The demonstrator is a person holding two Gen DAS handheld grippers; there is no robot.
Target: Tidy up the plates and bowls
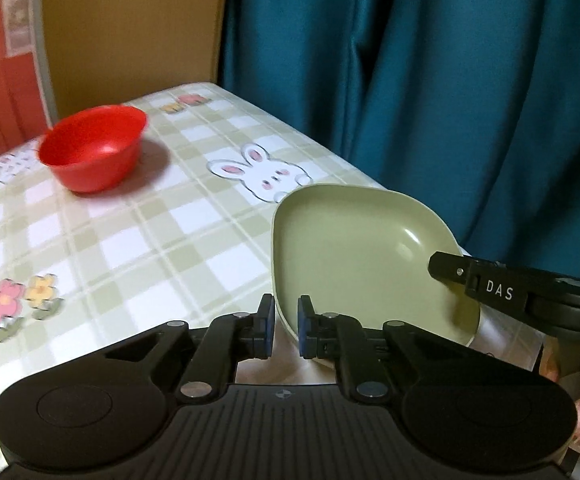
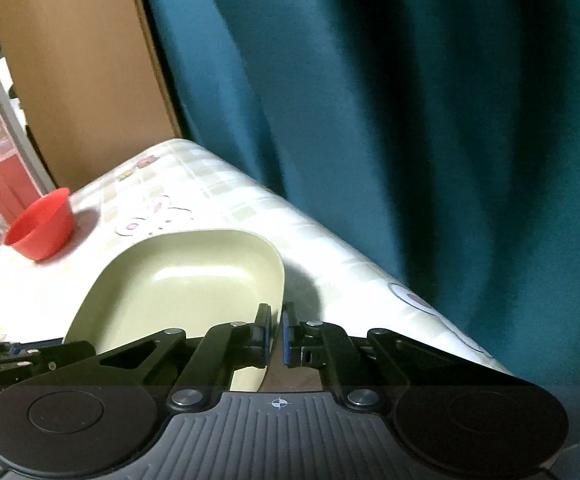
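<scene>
Between the blue pads of the left gripper (image 1: 283, 326) sits the near rim of the green plate (image 1: 354, 248); the fingers (image 1: 265, 326) are closed to a narrow gap on that rim. The right gripper (image 2: 276, 334) has the opposite rim of the same plate between its fingers, which are almost together and pinch the edge. In the left wrist view its black finger reaches over the plate's right side and carries the letters DAS. The plate is square with round corners, it is tilted, and it hangs over the near right part of the desk (image 1: 109, 240); whether any part of it touches the cloth I cannot tell. A checked green and white tablecloth with a rabbit picture (image 1: 261, 174) and flowers covers the desk. The red bowl (image 1: 93, 146) stands upright at the far left of the desk, well apart from the plate. Behind the desk hang a teal curtain (image 1: 430, 80) and a brown cardboard panel (image 1: 129, 28).
</scene>
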